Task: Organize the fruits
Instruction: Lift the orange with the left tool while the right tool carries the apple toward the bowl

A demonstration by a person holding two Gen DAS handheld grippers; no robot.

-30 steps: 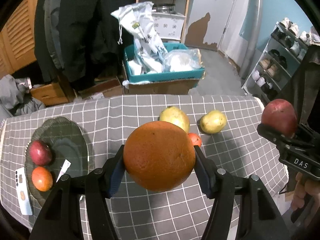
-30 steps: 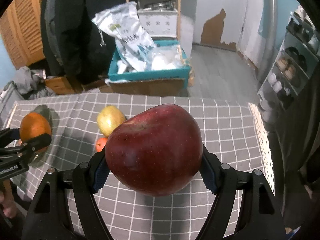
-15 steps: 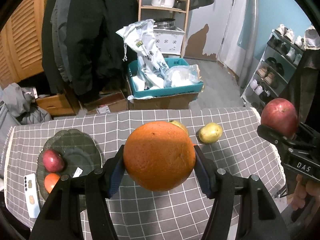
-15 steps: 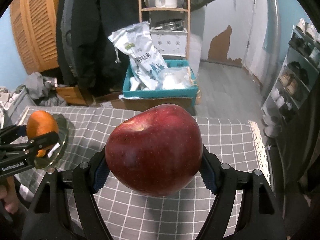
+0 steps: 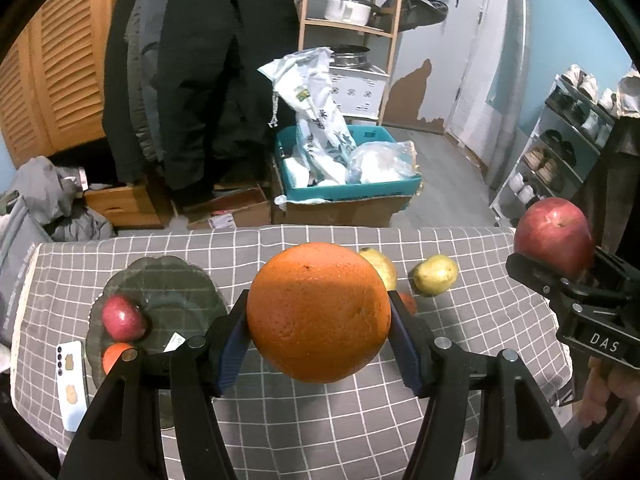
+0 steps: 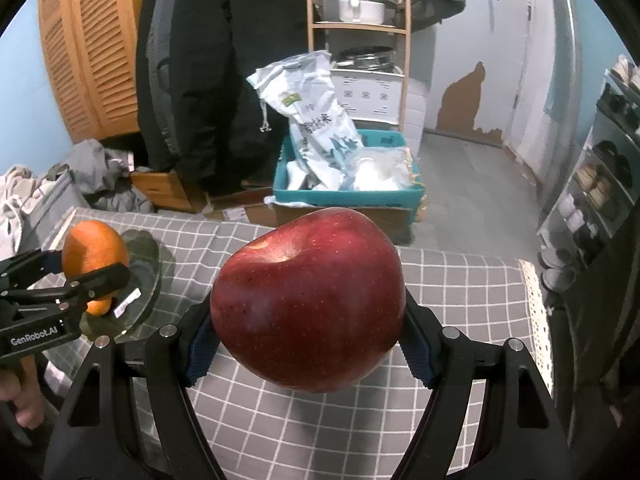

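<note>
My left gripper (image 5: 318, 316) is shut on a large orange (image 5: 319, 312), held above the grey checked tablecloth (image 5: 360, 412). My right gripper (image 6: 306, 316) is shut on a big red apple (image 6: 307, 316); it also shows at the right edge of the left wrist view (image 5: 554, 236). A dark glass plate (image 5: 168, 300) at the left holds a red apple (image 5: 122, 317) and a small orange (image 5: 114, 356). Two yellow fruits (image 5: 435, 274) and a small orange-red fruit (image 5: 408, 302) lie on the cloth behind the held orange.
A white phone (image 5: 71, 384) lies left of the plate. Beyond the table's far edge stand a teal crate with bags (image 5: 344, 168) on cardboard, hanging dark coats (image 5: 200, 72), a wooden shelf (image 5: 348, 20) and a shoe rack (image 5: 560, 152) at the right.
Both grippers have risen and pulled back from the table, still holding their fruits. The table looks smaller and lower in both views.
</note>
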